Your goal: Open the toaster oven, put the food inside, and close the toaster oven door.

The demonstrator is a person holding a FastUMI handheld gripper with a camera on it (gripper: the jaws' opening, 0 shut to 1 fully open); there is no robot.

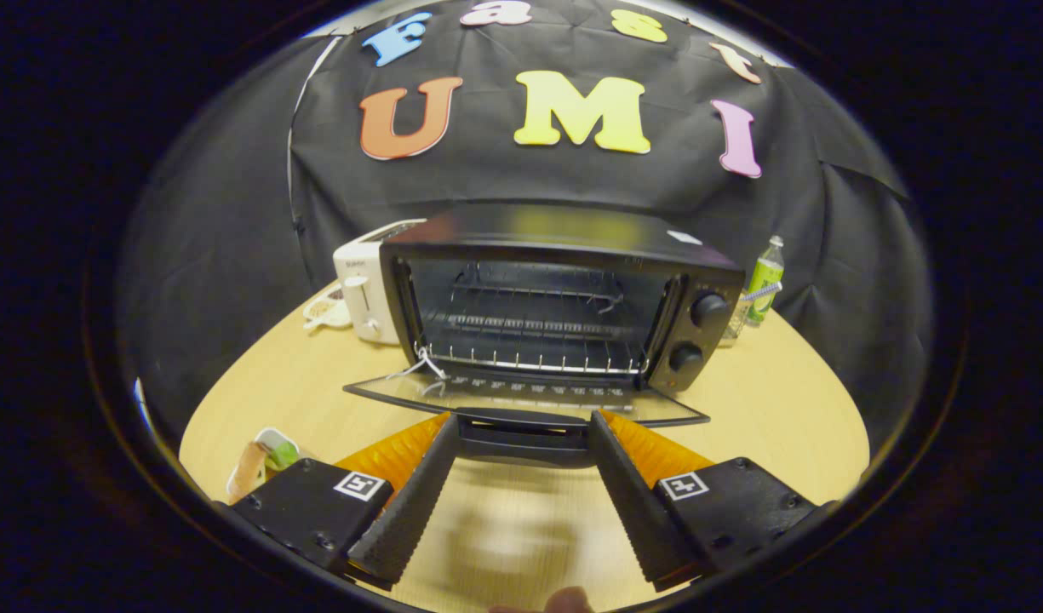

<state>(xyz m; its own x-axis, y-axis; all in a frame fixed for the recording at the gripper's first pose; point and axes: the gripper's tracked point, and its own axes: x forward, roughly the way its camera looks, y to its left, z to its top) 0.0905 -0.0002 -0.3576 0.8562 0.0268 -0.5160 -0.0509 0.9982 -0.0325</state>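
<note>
Black ribbed fingers point(523, 426), spread wide, nothing held.
Black toaster oven point(555, 315) just ahead: glass door point(521, 396) down flat, handle between fingertips; pale wooden worktop point(768, 400) bare alongside.

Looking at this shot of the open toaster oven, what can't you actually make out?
- Food: beside the tool's open fingers, partly hidden by one finger's mount; its kind is unclear.
- Door handle: sits between the fingertips; contact cannot be judged.
- White toaster: half hidden behind the toaster oven.
- Bottle: label too small.
- Table: blurred between the fingers.
</note>
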